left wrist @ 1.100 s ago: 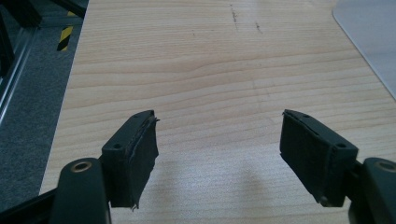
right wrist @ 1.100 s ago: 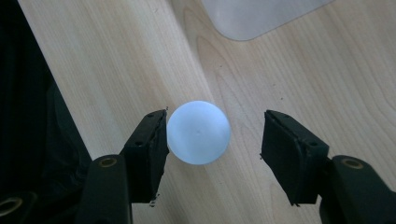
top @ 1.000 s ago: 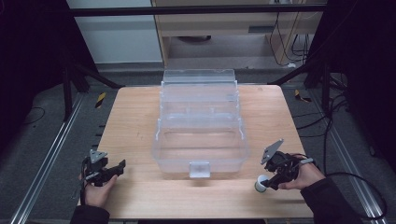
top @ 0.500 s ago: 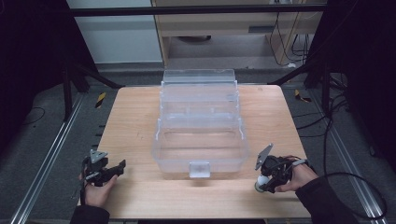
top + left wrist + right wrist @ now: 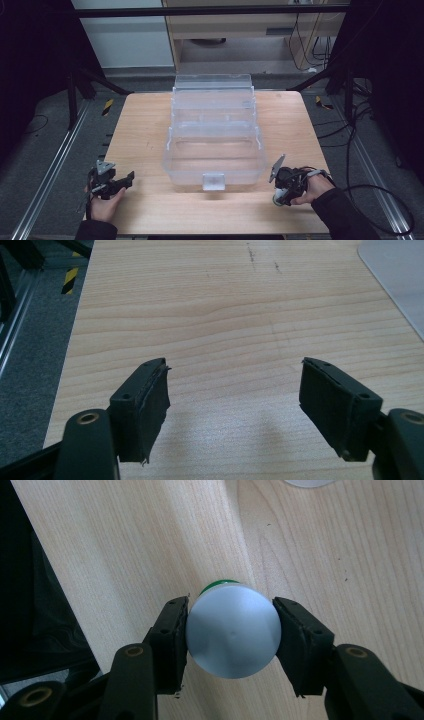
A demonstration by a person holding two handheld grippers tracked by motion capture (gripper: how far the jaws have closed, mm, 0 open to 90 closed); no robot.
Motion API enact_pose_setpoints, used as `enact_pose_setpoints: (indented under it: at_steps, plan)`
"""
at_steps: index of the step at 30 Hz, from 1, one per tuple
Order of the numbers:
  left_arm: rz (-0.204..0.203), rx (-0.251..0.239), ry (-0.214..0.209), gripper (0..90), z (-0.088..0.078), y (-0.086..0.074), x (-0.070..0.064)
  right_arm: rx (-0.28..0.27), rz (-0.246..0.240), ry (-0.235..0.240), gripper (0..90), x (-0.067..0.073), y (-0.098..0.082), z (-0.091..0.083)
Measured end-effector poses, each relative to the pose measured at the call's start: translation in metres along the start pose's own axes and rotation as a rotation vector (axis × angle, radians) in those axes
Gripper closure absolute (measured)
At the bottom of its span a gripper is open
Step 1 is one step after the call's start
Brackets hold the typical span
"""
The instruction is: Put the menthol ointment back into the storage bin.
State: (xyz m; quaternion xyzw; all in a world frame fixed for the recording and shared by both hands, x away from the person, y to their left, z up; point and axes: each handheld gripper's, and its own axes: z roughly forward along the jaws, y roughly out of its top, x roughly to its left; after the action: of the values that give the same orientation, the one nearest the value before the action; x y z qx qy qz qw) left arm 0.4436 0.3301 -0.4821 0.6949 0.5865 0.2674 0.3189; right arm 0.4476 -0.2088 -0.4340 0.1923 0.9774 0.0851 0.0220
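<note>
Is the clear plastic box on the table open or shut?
Open: the clear plastic box has its lid swung back behind it.

A small cylinder (image 5: 232, 630) with a flat pale grey end face and a green rim at its far end is pinched between the right gripper (image 5: 231, 630) fingers (image 5: 172, 640), at about four o'clock on the bench (image 5: 150, 130). A clear plastic box (image 5: 215, 135) stands open mid-bench.

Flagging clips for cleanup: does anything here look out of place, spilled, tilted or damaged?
Nothing stands out. The clear plastic box sits squarely mid-table, lid open, nothing spilled. The right tool is closed on a round white object with a green edge; the left tool is open over bare wood.
</note>
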Motion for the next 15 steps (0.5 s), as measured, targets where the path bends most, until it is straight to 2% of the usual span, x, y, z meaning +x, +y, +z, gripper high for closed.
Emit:
enact_pose_setpoints:
  at_steps: [7, 15]
  plan:
    - [-0.003, 0.001, 0.003, 27.4, 0.000, 0.000, 0.000, 0.019, 0.028, 0.005, 50.3, -0.001, 0.002, -0.001]
    - [-0.007, 0.007, 0.008, 27.5, 0.000, 0.000, 0.001, -0.009, 0.067, -0.003, 50.4, -0.006, 0.005, -0.014]
